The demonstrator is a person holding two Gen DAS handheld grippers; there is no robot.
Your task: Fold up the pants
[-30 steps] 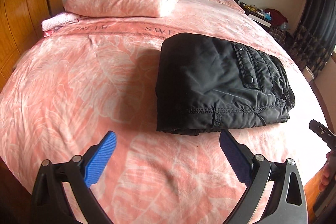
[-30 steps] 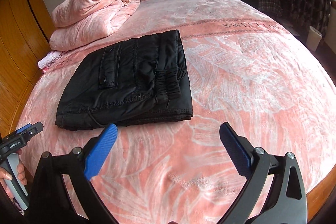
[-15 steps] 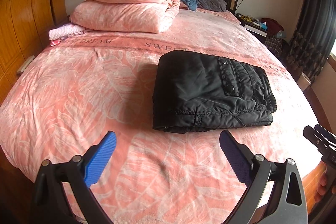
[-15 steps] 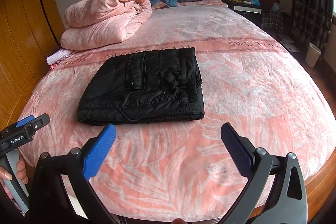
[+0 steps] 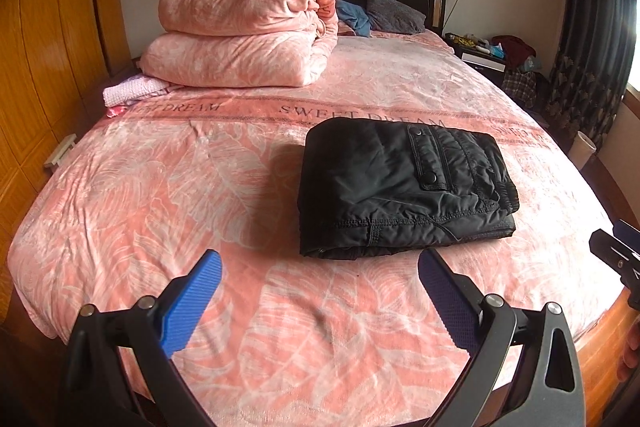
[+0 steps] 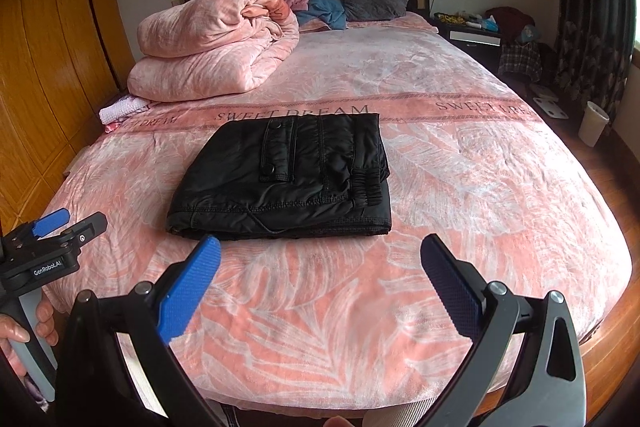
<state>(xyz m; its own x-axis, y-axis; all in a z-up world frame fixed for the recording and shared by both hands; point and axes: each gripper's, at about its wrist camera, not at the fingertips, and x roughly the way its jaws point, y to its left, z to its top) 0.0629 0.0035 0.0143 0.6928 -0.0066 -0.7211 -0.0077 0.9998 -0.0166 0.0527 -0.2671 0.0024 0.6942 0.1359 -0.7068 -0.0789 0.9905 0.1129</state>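
Pants [image 5: 404, 187] folded on bed [image 5: 160, 187], inner layers hidden, both hand-held grippers spread wide, empty

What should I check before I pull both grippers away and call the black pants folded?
1. Pants folded into a compact rectangle, no leg trailing out: ok.
2. Left gripper open and holding no fabric: ok.
3. Right gripper open and holding no fabric: ok.
4. Both grippers apart from the pants, short of their near edge: ok.
5. Pants lying fully on the pink bedspread, apart from the folded comforter and back from the bed's edge: ok.
6. Layers underneath lying flat and even: cannot tell, only the top and near edge show.
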